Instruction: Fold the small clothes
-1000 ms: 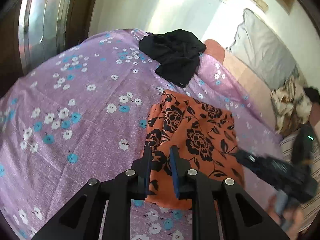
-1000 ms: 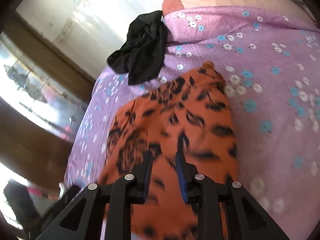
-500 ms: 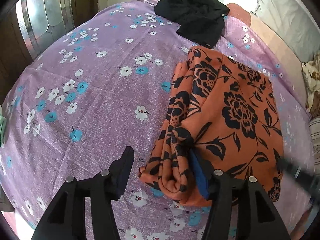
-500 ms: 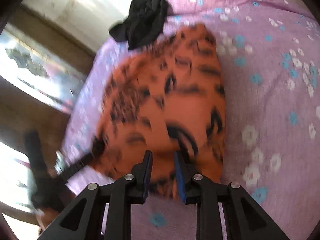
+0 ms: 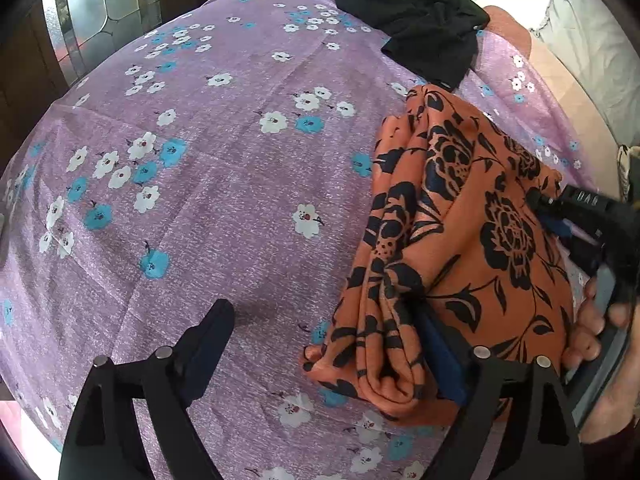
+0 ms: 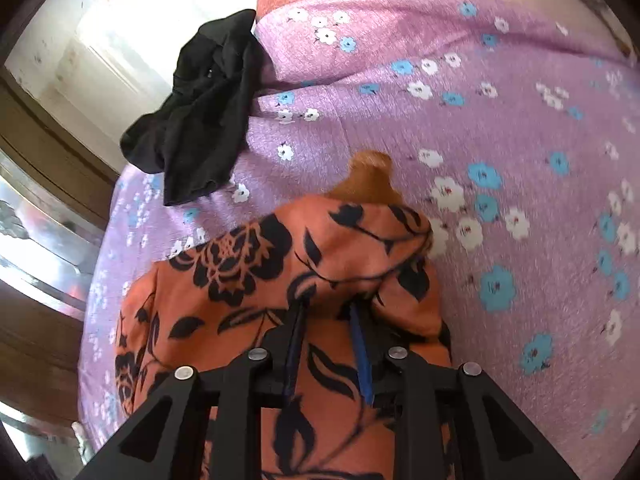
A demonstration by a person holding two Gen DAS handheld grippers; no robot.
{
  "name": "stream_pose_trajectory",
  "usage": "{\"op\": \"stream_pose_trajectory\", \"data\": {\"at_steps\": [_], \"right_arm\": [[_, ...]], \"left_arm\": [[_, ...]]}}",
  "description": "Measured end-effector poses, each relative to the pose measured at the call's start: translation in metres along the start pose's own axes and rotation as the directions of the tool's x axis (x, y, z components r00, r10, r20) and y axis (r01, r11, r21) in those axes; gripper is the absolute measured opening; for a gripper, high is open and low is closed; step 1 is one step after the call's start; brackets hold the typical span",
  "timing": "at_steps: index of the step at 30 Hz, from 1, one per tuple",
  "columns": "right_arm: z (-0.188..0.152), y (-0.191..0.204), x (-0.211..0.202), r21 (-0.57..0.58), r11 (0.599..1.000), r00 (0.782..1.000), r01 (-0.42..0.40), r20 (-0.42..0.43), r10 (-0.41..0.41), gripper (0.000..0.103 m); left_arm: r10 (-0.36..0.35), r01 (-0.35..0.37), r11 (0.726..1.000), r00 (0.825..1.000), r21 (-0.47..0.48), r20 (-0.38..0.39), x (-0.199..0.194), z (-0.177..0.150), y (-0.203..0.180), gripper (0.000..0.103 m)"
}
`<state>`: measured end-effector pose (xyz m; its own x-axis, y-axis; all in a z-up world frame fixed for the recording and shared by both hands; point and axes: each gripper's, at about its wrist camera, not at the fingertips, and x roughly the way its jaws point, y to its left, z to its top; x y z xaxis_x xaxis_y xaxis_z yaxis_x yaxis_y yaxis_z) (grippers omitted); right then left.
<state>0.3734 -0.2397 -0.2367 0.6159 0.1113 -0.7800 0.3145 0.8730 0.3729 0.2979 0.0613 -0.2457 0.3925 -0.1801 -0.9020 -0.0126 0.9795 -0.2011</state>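
An orange cloth with black flowers point(image 5: 480, 240) lies folded on the purple floral sheet point(image 5: 220, 200). My left gripper point(image 5: 324, 324) hovers low over the cloth's near left corner with its jaws opening wide. The rolled edge rests against the right finger and nothing is pinched. In the right wrist view the orange cloth point(image 6: 280, 264) is bunched over my right gripper point(image 6: 328, 312). Those jaws stand narrow, easing slightly, with a fold of cloth caught between them. The right gripper point(image 5: 556, 216) also shows at the cloth's right edge in the left wrist view.
A crumpled black garment point(image 5: 420, 24) lies at the far end of the sheet, also visible as the black garment point(image 6: 200, 120) near the bed's edge. A grey pillow point(image 5: 592, 40) sits far right. A dark wooden door with glass point(image 5: 80, 20) stands left. A hand point(image 5: 592, 320) holds the right gripper.
My left gripper's jaws went from nearly shut to wide open as it sank toward the cloth's near corner. The right gripper swung in onto the cloth, which now bunches over its fingers.
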Motion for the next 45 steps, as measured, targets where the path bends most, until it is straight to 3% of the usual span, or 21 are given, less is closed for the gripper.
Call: {"op": "stream_pose_trajectory", "data": {"at_steps": [3,5,7,11,14,24,33,37,45], "right_arm": [[0.000,0.027,-0.013,-0.062,0.987,0.989,-0.147,0.024,0.149,0.028],[-0.004,0.049,-0.013,-0.117,0.975,0.982,-0.186,0.014,0.189,0.028],[-0.011,0.072,0.002,-0.157,0.963,0.976,-0.220,-0.046,0.215,0.028],[-0.023,0.091,0.040,-0.227,0.957,0.982,-0.180,-0.104,0.160,0.033],[-0.021,0.085,0.037,-0.207,0.955,0.976,-0.213,-0.096,0.197,0.034],[-0.030,0.052,-0.012,-0.128,0.959,0.965,-0.254,-0.094,0.243,0.034],[-0.065,0.000,-0.074,-0.141,0.971,0.981,-0.192,-0.064,0.185,0.035],[-0.085,-0.016,-0.065,-0.175,0.969,0.982,-0.174,-0.110,0.156,0.034],[-0.095,-0.007,-0.057,-0.276,0.954,0.993,-0.114,-0.046,0.106,0.035]], "left_arm": [[0.007,-0.007,1.000,1.000,-0.007,-0.001,0.000,0.000,0.000,0.093],[0.016,-0.016,1.000,1.000,-0.005,0.002,0.000,-0.001,0.001,0.093],[0.023,-0.023,1.000,1.000,-0.003,0.007,0.000,0.000,0.000,0.093],[0.037,-0.038,0.999,0.999,0.012,0.025,0.000,-0.001,-0.004,0.093],[0.041,-0.041,0.999,0.999,0.024,0.031,0.000,-0.001,-0.005,0.093],[0.059,-0.062,0.997,0.997,0.045,0.049,-0.003,-0.003,-0.005,0.094],[0.085,-0.089,0.994,0.994,0.057,0.065,-0.006,-0.005,-0.010,0.094],[0.103,-0.108,0.992,0.992,0.059,0.071,-0.004,-0.005,-0.011,0.097],[0.140,-0.146,0.987,0.986,0.069,0.090,-0.003,-0.005,-0.015,0.099]]}}
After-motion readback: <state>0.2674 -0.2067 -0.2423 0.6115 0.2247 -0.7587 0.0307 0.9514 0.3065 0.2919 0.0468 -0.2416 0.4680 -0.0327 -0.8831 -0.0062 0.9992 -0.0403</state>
